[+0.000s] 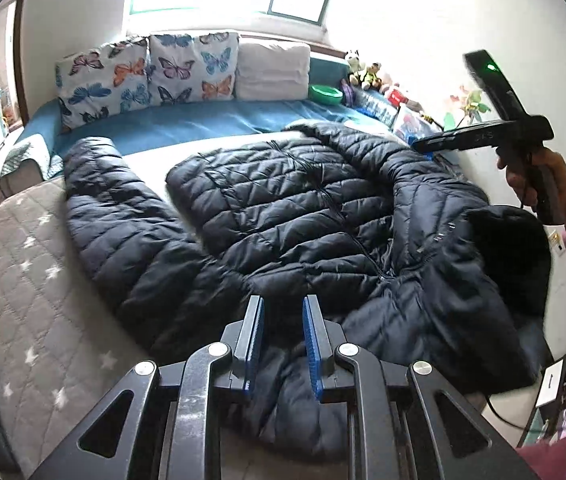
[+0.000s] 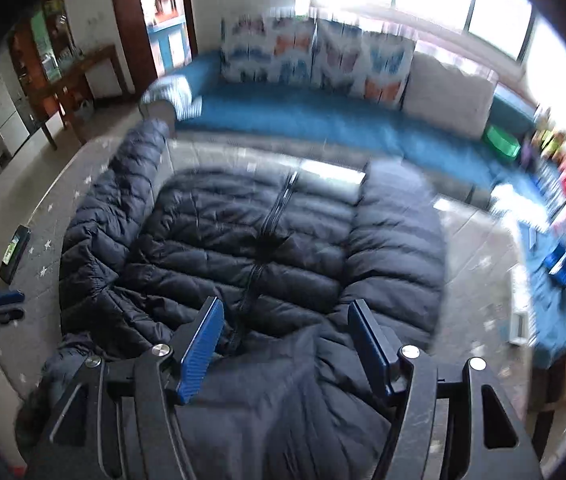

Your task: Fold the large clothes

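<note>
In the left wrist view, a dark navy quilted puffer jacket [image 1: 303, 216] lies spread across the middle of the frame on a grey star-patterned mat [image 1: 39, 280], zipper up, one sleeve angled toward the upper left. The left gripper [image 1: 283, 344] sits at bottom centre, its blue-padded jaws parted with a narrow gap and nothing between them; the jacket's near edge lies just beyond and beneath the tips. Only this view shows the right gripper [image 1: 483, 136] from outside: it is held in a hand [image 1: 531, 180] at the right edge, above the jacket's far sleeve, and from this angle I cannot tell how its jaws stand. The butterfly cushions [image 1: 147, 72], a green bowl [image 1: 325, 94] and soft toys [image 1: 365, 70] on the blue bench [image 1: 203, 120] are sharp along the top.

The right wrist view is motion-blurred. Here the right gripper [image 2: 287, 344] fills the bottom, jaws spread wide and released, with a fold of the jacket [image 2: 283, 248] bulging up between them; whether the pads touch it is unclear. Only this view shows a wooden counter [image 2: 83, 68] at upper left and a dark phone-like device [image 2: 14, 254] lying on the mat at the left.
</note>
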Demonstrator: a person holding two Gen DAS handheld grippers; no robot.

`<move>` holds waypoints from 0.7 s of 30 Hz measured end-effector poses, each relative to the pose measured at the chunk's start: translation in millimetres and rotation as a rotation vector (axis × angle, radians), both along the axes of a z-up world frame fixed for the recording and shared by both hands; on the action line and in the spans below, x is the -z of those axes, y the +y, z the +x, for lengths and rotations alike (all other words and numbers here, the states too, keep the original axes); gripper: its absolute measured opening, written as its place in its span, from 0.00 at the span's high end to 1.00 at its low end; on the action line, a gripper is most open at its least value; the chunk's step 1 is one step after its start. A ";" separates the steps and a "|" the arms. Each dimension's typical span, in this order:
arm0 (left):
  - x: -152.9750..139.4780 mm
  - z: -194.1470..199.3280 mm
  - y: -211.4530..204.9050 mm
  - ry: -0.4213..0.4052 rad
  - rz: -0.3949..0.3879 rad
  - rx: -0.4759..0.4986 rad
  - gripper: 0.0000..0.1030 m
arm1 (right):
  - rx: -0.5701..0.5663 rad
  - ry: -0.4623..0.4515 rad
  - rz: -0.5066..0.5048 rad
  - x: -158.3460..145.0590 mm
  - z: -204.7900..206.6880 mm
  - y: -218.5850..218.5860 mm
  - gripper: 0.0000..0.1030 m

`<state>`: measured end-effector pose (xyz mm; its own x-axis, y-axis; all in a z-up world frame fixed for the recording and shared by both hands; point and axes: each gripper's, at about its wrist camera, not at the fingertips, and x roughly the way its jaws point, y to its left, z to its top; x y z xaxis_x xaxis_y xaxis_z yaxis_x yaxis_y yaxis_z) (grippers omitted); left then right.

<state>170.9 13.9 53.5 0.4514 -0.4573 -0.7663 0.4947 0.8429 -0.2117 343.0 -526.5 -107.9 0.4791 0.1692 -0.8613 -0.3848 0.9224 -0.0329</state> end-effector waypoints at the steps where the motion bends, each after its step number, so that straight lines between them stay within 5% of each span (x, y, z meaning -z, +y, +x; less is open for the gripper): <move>1: 6.3 5.5 -10.1 0.012 0.003 0.017 0.78 | -0.020 0.050 -0.002 12.5 0.2 1.8 0.31; 7: 33.3 8.2 -61.8 0.061 0.032 0.114 0.78 | -0.064 0.151 -0.186 71.1 -47.6 -6.5 0.31; 14: 52.7 -10.0 -116.0 0.092 0.024 0.217 0.78 | -0.013 0.278 -0.209 122.3 -126.0 -60.8 0.31; 21: 112.7 -29.9 -163.3 0.168 0.133 0.283 0.78 | 0.068 0.156 -0.068 85.6 -154.0 -112.7 0.31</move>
<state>140.9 -149.4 -59.2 0.1838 -0.4372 -0.8804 0.6806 0.7028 -0.2069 188.9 -639.1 -193.4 0.3473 0.0803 -0.9343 -0.3273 0.9441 -0.0406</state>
